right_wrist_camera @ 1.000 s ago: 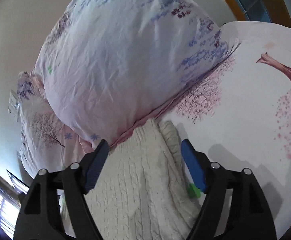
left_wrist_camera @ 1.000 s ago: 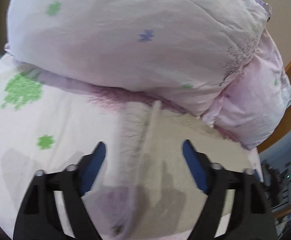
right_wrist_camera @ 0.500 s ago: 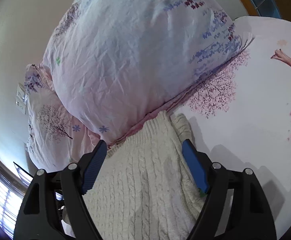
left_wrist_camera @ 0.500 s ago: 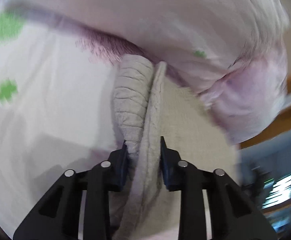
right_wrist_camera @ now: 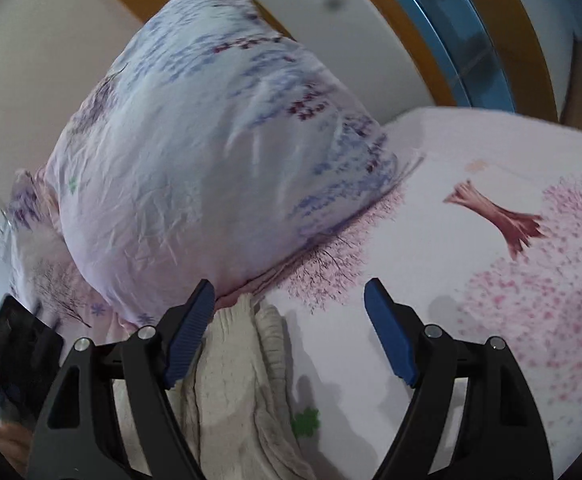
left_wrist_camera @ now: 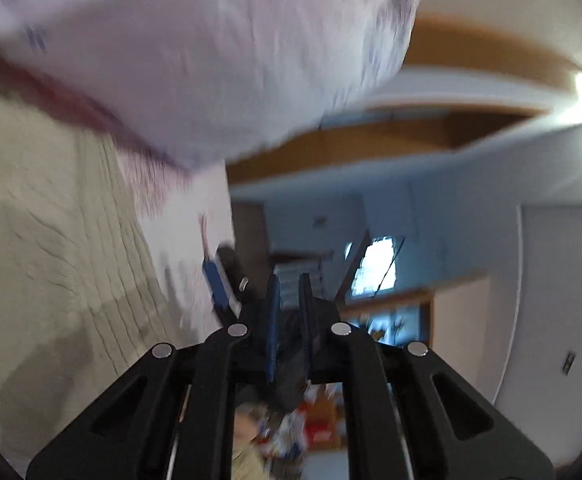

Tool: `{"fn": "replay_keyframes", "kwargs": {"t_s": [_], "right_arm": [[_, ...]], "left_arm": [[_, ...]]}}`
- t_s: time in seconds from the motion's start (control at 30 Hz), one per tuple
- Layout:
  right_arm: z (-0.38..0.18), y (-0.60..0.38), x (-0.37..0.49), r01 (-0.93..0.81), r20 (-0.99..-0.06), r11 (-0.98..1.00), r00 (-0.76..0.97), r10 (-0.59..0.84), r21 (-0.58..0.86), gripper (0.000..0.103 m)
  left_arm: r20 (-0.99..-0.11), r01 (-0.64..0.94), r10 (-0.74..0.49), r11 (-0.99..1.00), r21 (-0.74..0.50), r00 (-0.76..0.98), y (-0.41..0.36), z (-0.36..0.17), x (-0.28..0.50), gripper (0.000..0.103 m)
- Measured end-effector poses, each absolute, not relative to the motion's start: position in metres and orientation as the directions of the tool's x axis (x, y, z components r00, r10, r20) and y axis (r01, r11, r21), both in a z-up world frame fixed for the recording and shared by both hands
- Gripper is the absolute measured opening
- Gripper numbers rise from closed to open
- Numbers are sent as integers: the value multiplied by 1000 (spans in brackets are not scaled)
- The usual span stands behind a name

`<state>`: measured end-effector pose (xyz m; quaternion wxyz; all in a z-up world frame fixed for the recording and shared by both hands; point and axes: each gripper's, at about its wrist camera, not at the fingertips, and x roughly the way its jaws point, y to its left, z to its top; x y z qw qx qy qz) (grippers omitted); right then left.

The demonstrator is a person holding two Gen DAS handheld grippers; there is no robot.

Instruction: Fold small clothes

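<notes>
A cream cable-knit sweater (left_wrist_camera: pixel 43 248) lies on the bed sheet (left_wrist_camera: pixel 195 240) at the left of the left wrist view. My left gripper (left_wrist_camera: pixel 289 304) is nearly shut with nothing between its blue pads, and points past the bed edge into the room. In the right wrist view the sweater (right_wrist_camera: pixel 243 376) lies folded lengthwise below the pillow, under the left finger (right_wrist_camera: pixel 189 332). My right gripper (right_wrist_camera: pixel 291 336) is open and empty, over the sweater's right edge and the sheet. The right gripper's blue pad (left_wrist_camera: pixel 217 280) shows in the left wrist view.
A big floral pillow (right_wrist_camera: pixel 211 152) lies at the head of the bed, close above the sweater; it also shows in the left wrist view (left_wrist_camera: pixel 211 48). The pink tree-print sheet (right_wrist_camera: pixel 511 280) spreads right. A wooden bed frame (right_wrist_camera: pixel 423 44) runs behind.
My left gripper held a fold of the sweater half a second ago; it has let go and swung right, away from the cloth. My right gripper has shifted right, staying open.
</notes>
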<state>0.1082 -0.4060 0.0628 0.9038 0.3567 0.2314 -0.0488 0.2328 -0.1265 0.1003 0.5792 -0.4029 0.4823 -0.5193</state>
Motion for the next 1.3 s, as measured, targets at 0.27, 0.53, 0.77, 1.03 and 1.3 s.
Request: {"fn": "replay_keyframes", "kwargs": {"t_s": [0.27, 0.53, 0.77, 1.03, 1.3], "right_arm": [[88, -345, 137, -94, -498, 699, 635, 590, 709, 77], [36, -282, 195, -38, -659, 732, 405, 634, 680, 49], [79, -282, 182, -156, -585, 748, 530, 614, 645, 17], [116, -354, 162, 103, -732, 937, 655, 189, 334, 34], [60, -387, 165, 192, -757, 806, 512, 405, 560, 85]], "left_arm": [[-390, 318, -828, 527, -788, 404, 33, 137, 202, 54], [-551, 166, -706, 670, -724, 446, 79, 99, 185, 55], [-590, 204, -680, 713, -671, 436, 43, 92, 192, 58], [-596, 250, -697, 707, -661, 399, 10, 80, 197, 70], [-658, 241, -696, 718, -653, 289, -53, 39, 214, 77]]}}
